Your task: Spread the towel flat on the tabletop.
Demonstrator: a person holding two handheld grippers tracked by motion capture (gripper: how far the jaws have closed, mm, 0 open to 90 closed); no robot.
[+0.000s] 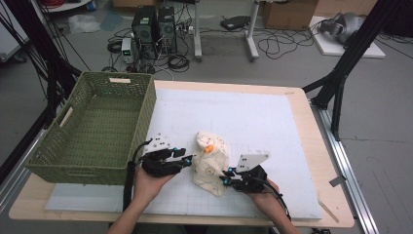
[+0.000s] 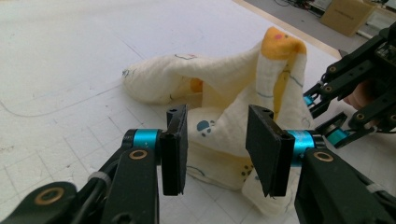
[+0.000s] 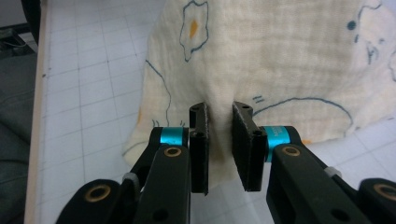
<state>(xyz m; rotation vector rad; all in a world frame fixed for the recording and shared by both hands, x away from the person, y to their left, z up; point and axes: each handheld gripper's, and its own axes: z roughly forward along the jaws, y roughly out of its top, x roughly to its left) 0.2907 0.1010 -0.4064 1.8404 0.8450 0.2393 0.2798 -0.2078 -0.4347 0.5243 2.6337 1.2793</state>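
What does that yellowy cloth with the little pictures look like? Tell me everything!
The cloth is soft, cream-yellow woven fabric, printed with blue-outlined shapes, orange patches and dark paw prints. It lies crumpled in a bunched heap on the white mat, near the table's front edge, one fold standing up. The left gripper has its fingers on either side of a raised fold. The right gripper has its fingers around a fold at the edge, with a narrow gap between them.

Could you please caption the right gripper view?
Right gripper jaws pinching a fold of cream printed cloth on the white gridded mat.
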